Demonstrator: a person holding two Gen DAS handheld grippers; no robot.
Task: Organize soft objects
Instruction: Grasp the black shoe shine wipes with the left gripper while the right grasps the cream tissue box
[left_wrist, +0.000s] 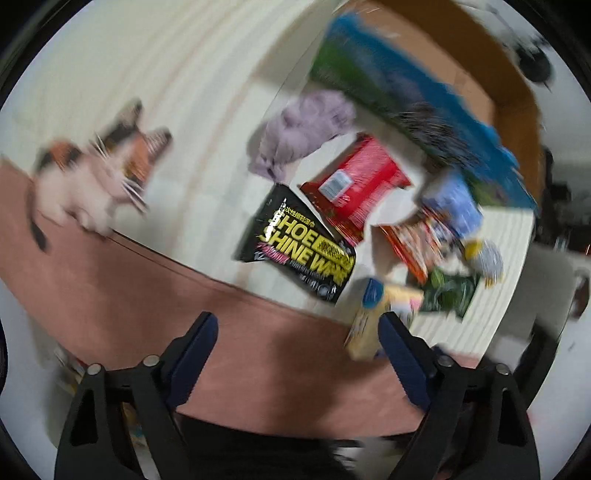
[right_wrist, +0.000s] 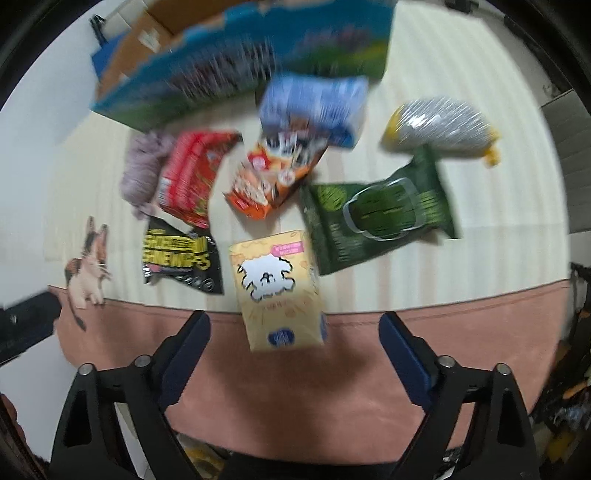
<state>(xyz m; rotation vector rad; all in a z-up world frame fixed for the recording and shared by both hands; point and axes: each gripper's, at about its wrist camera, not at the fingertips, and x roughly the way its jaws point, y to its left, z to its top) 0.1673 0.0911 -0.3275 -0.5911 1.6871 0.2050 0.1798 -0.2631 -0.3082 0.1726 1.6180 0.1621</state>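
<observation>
Open cream mat (left_wrist: 166, 92) is left between the cat print (left_wrist: 99, 173) and the black pouch (left_wrist: 299, 247). Further right, passage is blocked by crowded packets: red (right_wrist: 192, 173), orange (right_wrist: 269, 181), green (right_wrist: 376, 218), yellow (right_wrist: 277, 291). Behind them stands a blue box (right_wrist: 243, 62).

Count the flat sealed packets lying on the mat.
4. Black shoe-wipe packet near the mat's pink edge, red packet just beyond it, orange packet in the middle, green packet to the right. Blur may hide others beneath the pile.
</observation>
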